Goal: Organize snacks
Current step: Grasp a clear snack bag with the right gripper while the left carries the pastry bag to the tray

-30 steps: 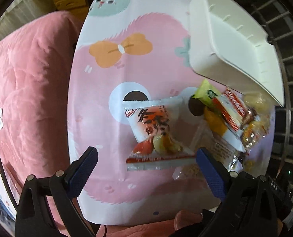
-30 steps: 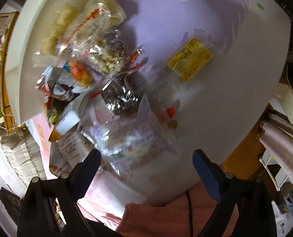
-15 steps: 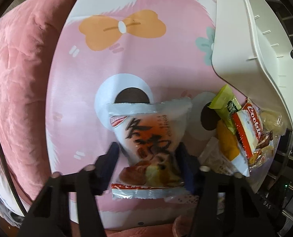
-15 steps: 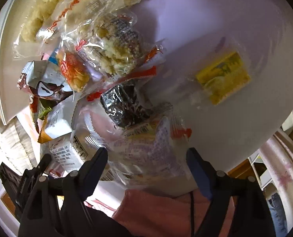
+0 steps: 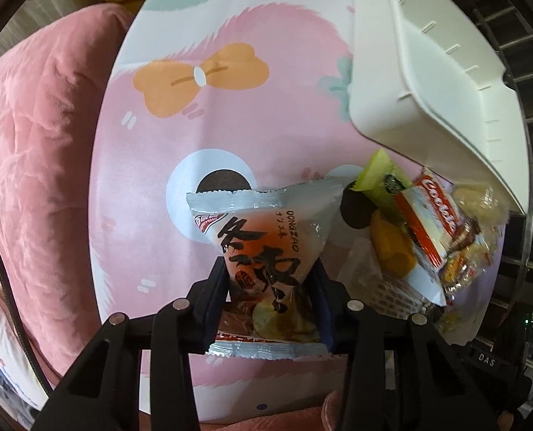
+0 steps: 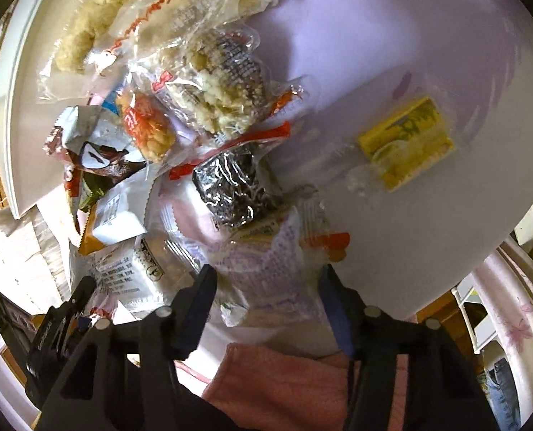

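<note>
In the left wrist view, an orange-and-white snack packet (image 5: 266, 222) with black characters stands between the fingers of my left gripper (image 5: 270, 273). The jaws are closing, and the pads pinch the packet's lower half. More snacks (image 5: 428, 237) lie heaped to its right, under the tilted white tray (image 5: 428, 82). In the right wrist view, my right gripper (image 6: 268, 280) straddles a clear packet with purple print (image 6: 266, 262). Its jaws are closing and the pads stand at the packet's edges without visibly squeezing it. A dark foil packet (image 6: 230, 186) lies just beyond.
The round table (image 5: 194, 125) has a pink cartoon cover, with a pink cushion (image 5: 32, 143) along its left side. A yellow packet (image 6: 406, 143) lies alone to the right. Several snack bags crowd the white tray (image 6: 25, 125) at upper left. Pink fabric (image 6: 284, 370) lies at the near edge.
The left jaws went from wide apart to pinched on the orange packet. The right gripper came closer to the pile and its jaws narrowed around the clear packet.
</note>
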### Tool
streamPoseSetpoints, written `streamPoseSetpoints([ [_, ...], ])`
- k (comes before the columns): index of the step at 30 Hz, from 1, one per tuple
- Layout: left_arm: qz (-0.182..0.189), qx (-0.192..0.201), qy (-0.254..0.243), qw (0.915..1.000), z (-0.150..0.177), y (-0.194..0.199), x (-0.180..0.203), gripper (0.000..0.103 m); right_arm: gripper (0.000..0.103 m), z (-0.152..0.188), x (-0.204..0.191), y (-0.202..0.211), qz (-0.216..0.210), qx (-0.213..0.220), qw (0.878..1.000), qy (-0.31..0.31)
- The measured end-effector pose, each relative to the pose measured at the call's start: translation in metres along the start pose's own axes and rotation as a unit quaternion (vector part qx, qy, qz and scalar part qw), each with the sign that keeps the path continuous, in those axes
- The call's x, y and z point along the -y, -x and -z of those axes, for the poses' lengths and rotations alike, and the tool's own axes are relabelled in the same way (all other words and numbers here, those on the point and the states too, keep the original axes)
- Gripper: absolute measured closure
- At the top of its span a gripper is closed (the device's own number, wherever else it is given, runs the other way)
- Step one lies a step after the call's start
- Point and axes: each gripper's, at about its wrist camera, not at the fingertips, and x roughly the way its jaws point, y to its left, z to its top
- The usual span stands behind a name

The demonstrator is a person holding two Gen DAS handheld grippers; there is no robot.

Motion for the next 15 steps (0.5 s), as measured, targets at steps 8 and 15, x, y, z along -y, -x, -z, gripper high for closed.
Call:
streamPoseSetpoints([
  [8, 0.012, 0.058, -0.015, 0.9981, 0.030, 0.043, -0.020, 0.061, 0.062, 0.027, 0.005, 0.005, -0.029, 0.037, 0.999, 0.009],
  [15, 0.035, 0.115, -0.023, 0.9925, 0.061, 0.085, -0.039, 0.061, 0.078, 0.069, 0.005, 0.006, -0.058, 0.082, 0.995, 0.019],
])
